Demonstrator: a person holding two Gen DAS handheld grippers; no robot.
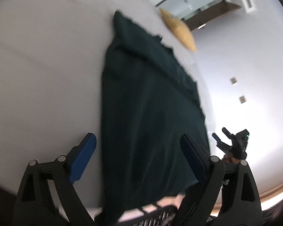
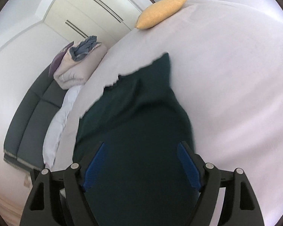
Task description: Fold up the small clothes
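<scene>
A dark green garment [image 1: 147, 113] lies spread on a white bed [image 1: 43, 66], long axis running away from me; it also shows in the right wrist view [image 2: 139, 128]. My left gripper [image 1: 138, 139] is open, its blue pads on either side of the garment's near left edge, holding nothing. My right gripper [image 2: 141, 146] is open above the garment's near end, empty. The right gripper also shows in the left wrist view [image 1: 219, 134], beyond the garment's right edge. Both views are blurred.
A yellow pillow [image 2: 160, 12] lies at the far edge of the bed, also in the left wrist view [image 1: 179, 30]. A folded pile of bedding and clothes [image 2: 79, 64] sits on a dark sofa [image 2: 32, 116] beside the bed. A wardrobe [image 2: 88, 11] stands behind.
</scene>
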